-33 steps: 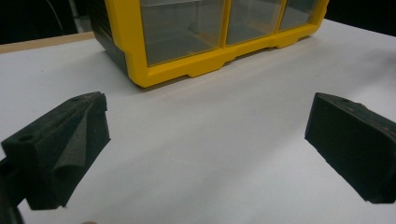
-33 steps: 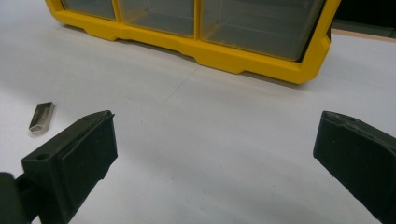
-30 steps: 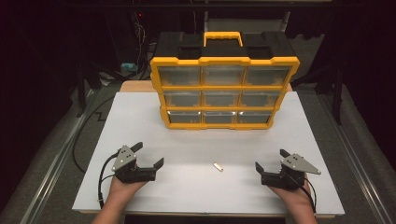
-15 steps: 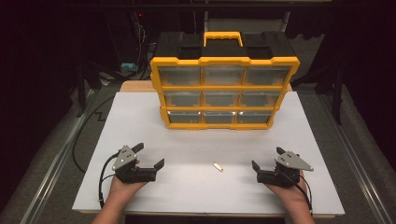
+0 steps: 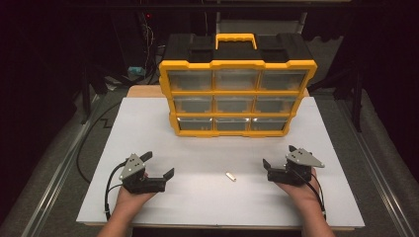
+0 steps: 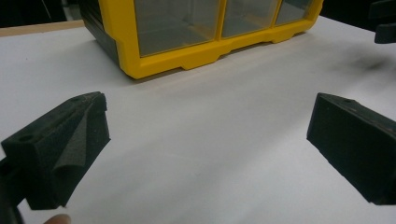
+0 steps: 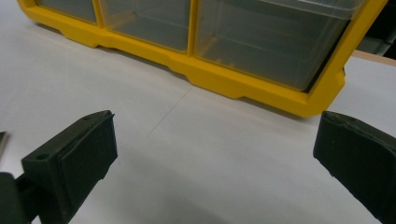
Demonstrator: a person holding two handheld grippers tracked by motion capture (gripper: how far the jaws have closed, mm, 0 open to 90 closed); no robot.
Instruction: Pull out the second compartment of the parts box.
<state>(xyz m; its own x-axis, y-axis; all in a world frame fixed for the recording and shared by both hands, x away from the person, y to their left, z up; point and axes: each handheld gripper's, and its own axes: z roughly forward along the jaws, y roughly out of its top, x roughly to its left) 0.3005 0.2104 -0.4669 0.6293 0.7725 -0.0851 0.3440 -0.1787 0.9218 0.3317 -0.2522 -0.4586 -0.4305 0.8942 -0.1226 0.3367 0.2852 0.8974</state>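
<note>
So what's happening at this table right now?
A person holds a two-jaw gripper in each hand over a white table. The left gripper and the right gripper are both open and hold nothing. A small white piece lies between them, nearer the right one. A yellow drawer organizer stands behind, its drawers shut.
</note>
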